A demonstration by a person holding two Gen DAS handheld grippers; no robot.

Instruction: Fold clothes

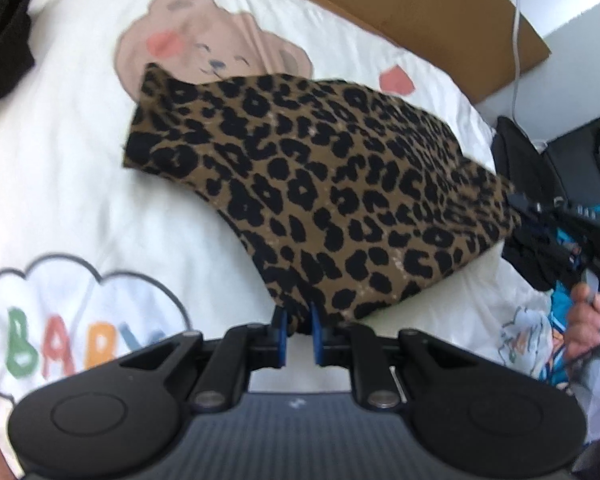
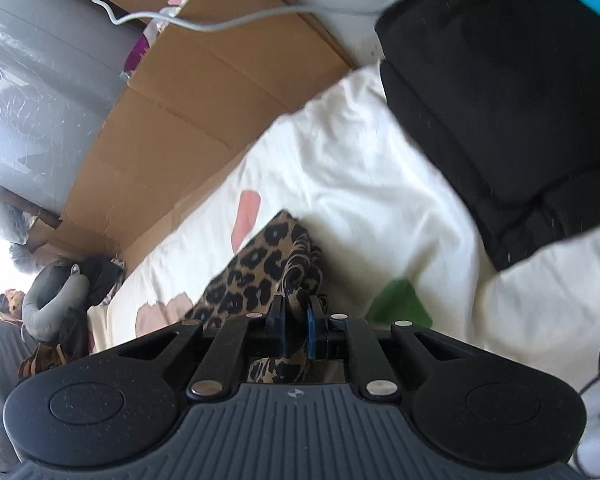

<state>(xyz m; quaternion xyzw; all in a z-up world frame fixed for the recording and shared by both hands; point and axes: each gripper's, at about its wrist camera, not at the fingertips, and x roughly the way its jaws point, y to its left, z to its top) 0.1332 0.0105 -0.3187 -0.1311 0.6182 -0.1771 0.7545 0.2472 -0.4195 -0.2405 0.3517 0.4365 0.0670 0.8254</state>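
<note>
A white quilt (image 1: 80, 184) printed with a bear and a "BABY" cloud fills most of the left wrist view, with flattened cardboard (image 1: 440, 4) along the upper right of the frame. In the right wrist view a black folded garment (image 2: 512, 120) lies on the same quilt at upper right, well apart from the work.

The leopard-print garment (image 1: 320, 184) spreads across the middle of the left wrist view, its far end resting on the quilt over the bear and its near edge lifted off the bedding.

The left gripper (image 1: 298, 328) at bottom centre has its blue-padded jaws drawn close together on a pinch of the near hem. The right gripper (image 2: 296, 320) is likewise nearly closed on a bunched corner of the same cloth, which passes between its fingers and hangs below.

Both pinches look shallow, so my judgement is that a quick pull could slip a corner free and let the fold collapse. Uneven height between the two held corners would skew the crease, and the thin cloth may drag and bunch on the soft quilt.
</note>
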